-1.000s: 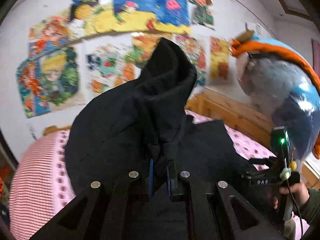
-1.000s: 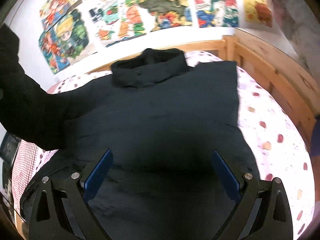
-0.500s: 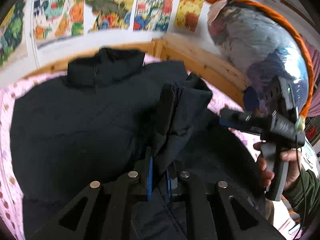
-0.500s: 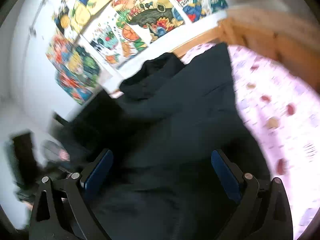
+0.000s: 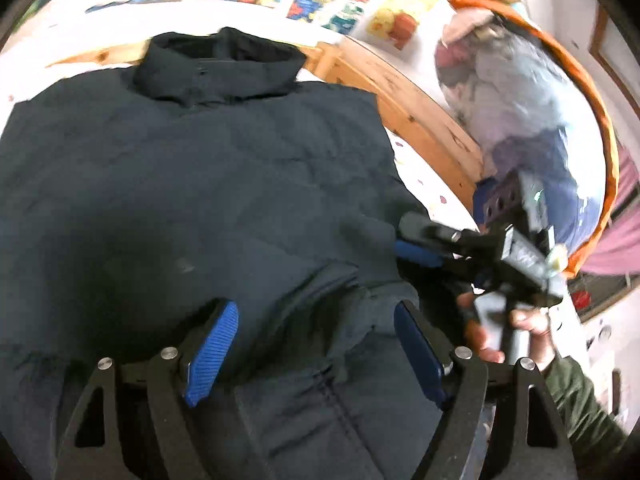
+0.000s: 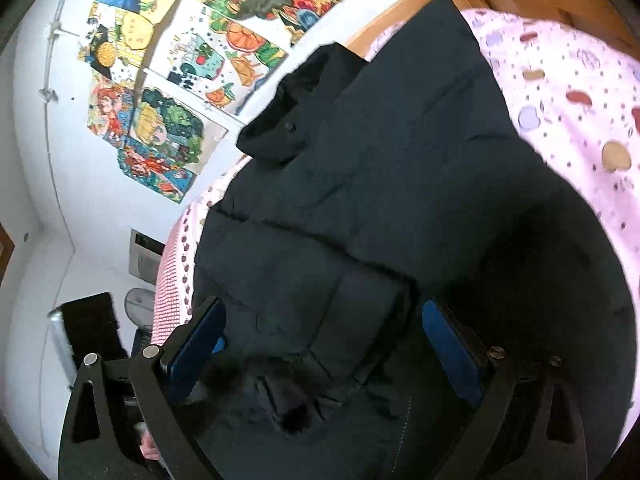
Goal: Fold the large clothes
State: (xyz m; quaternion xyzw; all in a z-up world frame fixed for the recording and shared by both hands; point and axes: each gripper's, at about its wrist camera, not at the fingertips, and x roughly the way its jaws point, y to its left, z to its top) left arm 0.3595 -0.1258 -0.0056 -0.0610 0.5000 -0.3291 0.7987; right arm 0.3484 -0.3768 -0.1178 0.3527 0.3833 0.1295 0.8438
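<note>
A large black padded jacket [image 5: 192, 184] lies flat on the bed, collar [image 5: 216, 64] toward the wall. It also fills the right wrist view [image 6: 400, 200]. A sleeve [image 5: 352, 296] lies folded across its lower front. My left gripper [image 5: 316, 352] is open and empty just above that sleeve. My right gripper [image 6: 324, 348] is open and empty over the folded sleeve [image 6: 360, 320]; it shows in the left wrist view [image 5: 424, 248] at the jacket's right edge.
The jacket rests on a pink patterned bedsheet [image 6: 580, 100] inside a wooden bed frame [image 5: 404, 108]. Colourful posters [image 6: 224, 48] cover the white wall. A big orange-rimmed bag [image 5: 532, 128] of clothes stands right of the bed. Dark furniture [image 6: 88, 320] stands at the left.
My left gripper carried the sleeve down across the jacket, then opened and let it go. The sleeve now lies on the jacket front. My right gripper moved in over it.
</note>
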